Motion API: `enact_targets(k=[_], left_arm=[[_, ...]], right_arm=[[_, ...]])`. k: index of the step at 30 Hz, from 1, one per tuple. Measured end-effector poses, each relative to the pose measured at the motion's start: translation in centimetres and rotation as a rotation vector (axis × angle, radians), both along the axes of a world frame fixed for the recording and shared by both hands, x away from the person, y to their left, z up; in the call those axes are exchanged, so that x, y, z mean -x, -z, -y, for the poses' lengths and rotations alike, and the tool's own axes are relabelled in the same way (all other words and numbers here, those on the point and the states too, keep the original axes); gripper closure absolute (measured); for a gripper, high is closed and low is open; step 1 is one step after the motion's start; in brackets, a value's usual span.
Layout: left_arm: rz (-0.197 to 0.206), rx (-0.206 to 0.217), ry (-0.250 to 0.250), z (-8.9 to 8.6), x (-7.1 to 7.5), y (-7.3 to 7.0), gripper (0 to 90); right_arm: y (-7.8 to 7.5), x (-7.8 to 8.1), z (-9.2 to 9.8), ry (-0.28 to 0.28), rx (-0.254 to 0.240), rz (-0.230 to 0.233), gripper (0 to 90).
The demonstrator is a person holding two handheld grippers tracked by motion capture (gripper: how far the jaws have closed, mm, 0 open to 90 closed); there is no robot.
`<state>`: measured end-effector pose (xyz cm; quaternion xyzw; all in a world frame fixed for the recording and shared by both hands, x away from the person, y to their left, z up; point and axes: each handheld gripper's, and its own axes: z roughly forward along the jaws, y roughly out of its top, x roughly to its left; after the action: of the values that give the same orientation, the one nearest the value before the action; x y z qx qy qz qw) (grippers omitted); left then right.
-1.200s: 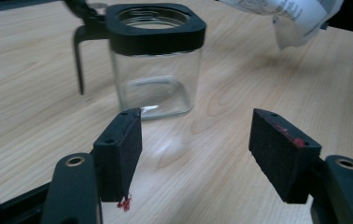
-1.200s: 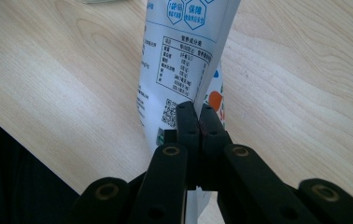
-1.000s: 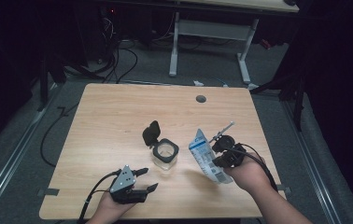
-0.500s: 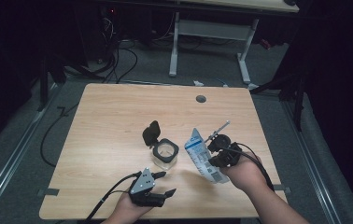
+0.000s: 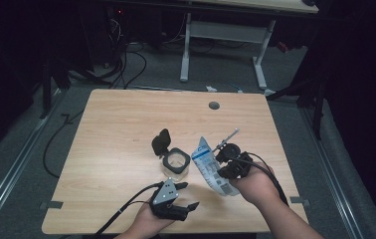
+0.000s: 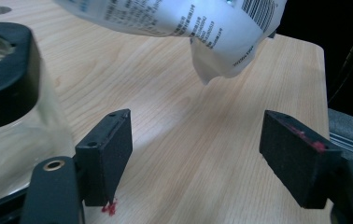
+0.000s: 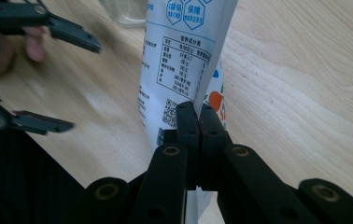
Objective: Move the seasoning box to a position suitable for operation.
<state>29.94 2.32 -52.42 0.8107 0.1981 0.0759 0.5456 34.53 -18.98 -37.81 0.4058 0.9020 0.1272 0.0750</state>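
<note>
A clear glass jar [image 5: 176, 163] with a black rim stands mid-table, its black lid [image 5: 161, 142] flipped open behind it. Just right of it, my right gripper [image 5: 224, 167] is shut on the lower end of a white and blue printed pouch [image 5: 207, 158], held tilted above the wood. In the right gripper view the jaws [image 7: 195, 122] pinch the pouch [image 7: 184, 56] flat. My left gripper [image 5: 190, 195] sits near the front edge, below the jar. Its jaws [image 6: 202, 158] have just been opening and hold nothing, with the jar [image 6: 6, 116] at the left and the pouch [image 6: 188, 23] above.
The wooden table [image 5: 121, 124] has a round cable hole [image 5: 214, 105] at the back. A black cable [image 5: 121, 211] trails from the left gripper over the front edge. Beyond the table, floor cables and another desk's white legs [image 5: 186, 50] stand in the dark.
My left gripper has moved right along the front edge, toward the jar and pouch, and its jaws stand a little wider. The right gripper and pouch have barely moved.
</note>
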Motion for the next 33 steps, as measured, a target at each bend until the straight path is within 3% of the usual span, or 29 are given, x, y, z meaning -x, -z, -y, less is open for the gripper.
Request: enact_targets(k=[11,18,24,28,33], left_arm=[[-0.001,-0.024,0.019,2.7,-0.5,0.2,26.0],[-0.018,-0.006,0.016,4.1,-0.9,-0.3,25.9],[0.02,0.011,0.01,4.3,-0.7,-1.0,26.2],[0.029,0.033,-0.004,4.1,-0.6,-1.5,36.2],[0.055,0.026,-0.006,3.9,-0.3,-1.7,40.4]], right_arm=[[-0.5,0.3,-1.4,-0.027,-0.013,-0.002,90.0],[-1.1,0.3,-2.2,-0.045,-0.017,0.004,90.0],[-1.6,0.4,-2.9,-0.052,-0.026,0.009,90.0],[-1.9,0.4,-3.1,-0.057,-0.039,0.012,90.0],[-2.1,0.5,-3.3,-0.055,-0.033,0.01,90.0]])
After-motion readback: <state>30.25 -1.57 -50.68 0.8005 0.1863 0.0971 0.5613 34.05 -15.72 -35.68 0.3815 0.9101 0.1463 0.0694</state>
